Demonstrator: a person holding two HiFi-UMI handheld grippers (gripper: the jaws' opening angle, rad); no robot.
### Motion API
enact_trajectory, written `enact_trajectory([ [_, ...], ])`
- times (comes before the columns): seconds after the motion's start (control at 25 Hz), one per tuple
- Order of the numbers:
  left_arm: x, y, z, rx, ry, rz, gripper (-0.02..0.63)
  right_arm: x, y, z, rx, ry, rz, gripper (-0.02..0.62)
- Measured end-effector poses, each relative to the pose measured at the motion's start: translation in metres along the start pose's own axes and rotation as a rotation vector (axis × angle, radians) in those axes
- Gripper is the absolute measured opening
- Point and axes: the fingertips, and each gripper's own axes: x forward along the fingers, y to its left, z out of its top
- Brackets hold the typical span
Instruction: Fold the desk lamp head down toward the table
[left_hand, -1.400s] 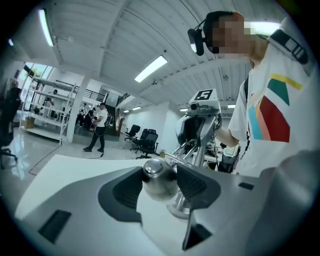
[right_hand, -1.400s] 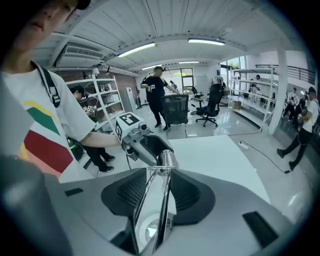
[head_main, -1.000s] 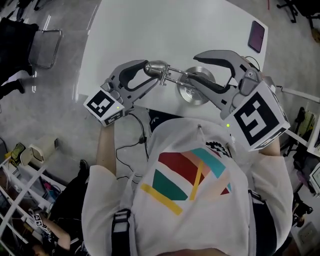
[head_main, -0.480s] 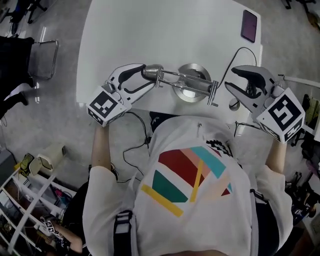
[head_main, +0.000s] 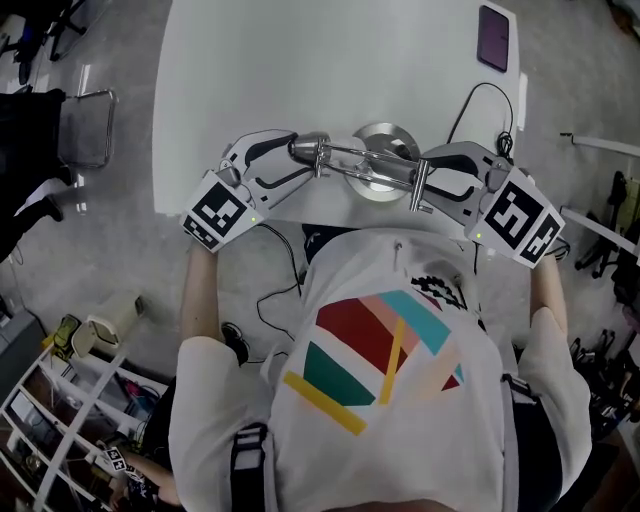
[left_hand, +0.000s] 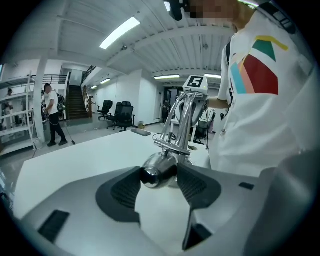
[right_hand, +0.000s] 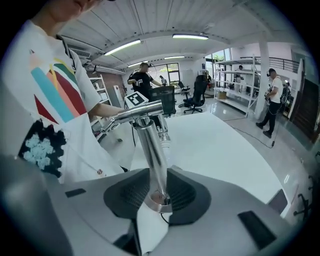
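The chrome desk lamp lies low across the front of the white table (head_main: 300, 70). Its rounded head (head_main: 309, 149) is at the left, its twin-rod arm (head_main: 365, 162) runs right over the round base (head_main: 388, 140). My left gripper (head_main: 298, 156) is shut on the lamp head (left_hand: 158, 171), one pad on each side. My right gripper (head_main: 426, 178) straddles the right end of the arm. In the right gripper view the chrome pole (right_hand: 151, 150) stands between the jaws of my right gripper (right_hand: 157, 196), which are closing with a small gap on either side.
A purple phone (head_main: 494, 38) lies at the table's far right corner. The lamp's black cable (head_main: 478, 98) loops on the table behind my right gripper. The lamp sits near the table's front edge, against the person's body. A chair (head_main: 88, 112) stands on the floor at the left.
My right gripper swung in from the right and came down around the end of the lamp arm. My left gripper kept its hold on the head and sank slightly.
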Motion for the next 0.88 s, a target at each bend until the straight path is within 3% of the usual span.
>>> enact_trajectory([
  [0.04,0.002,-0.001,-0.001,0.003,0.007,-0.008,0.259,0.001,-0.001,0.001,-0.007,-0.006,-0.006,0.093],
  [0.08,0.005,-0.001,-0.001,0.005,0.014,-0.016,0.259,0.001,-0.001,0.001,-0.008,-0.009,-0.008,0.082],
  [0.48,0.022,-0.005,-0.004,0.008,0.041,-0.069,0.259,0.002,-0.002,0.001,-0.007,-0.003,0.019,0.078],
  [0.72,0.020,-0.005,-0.004,0.006,0.022,-0.049,0.261,0.001,-0.003,0.000,0.020,-0.018,0.013,0.078],
  [0.88,0.016,-0.006,-0.006,-0.022,-0.035,0.010,0.261,-0.007,-0.008,0.001,0.062,-0.054,-0.053,0.078],
])
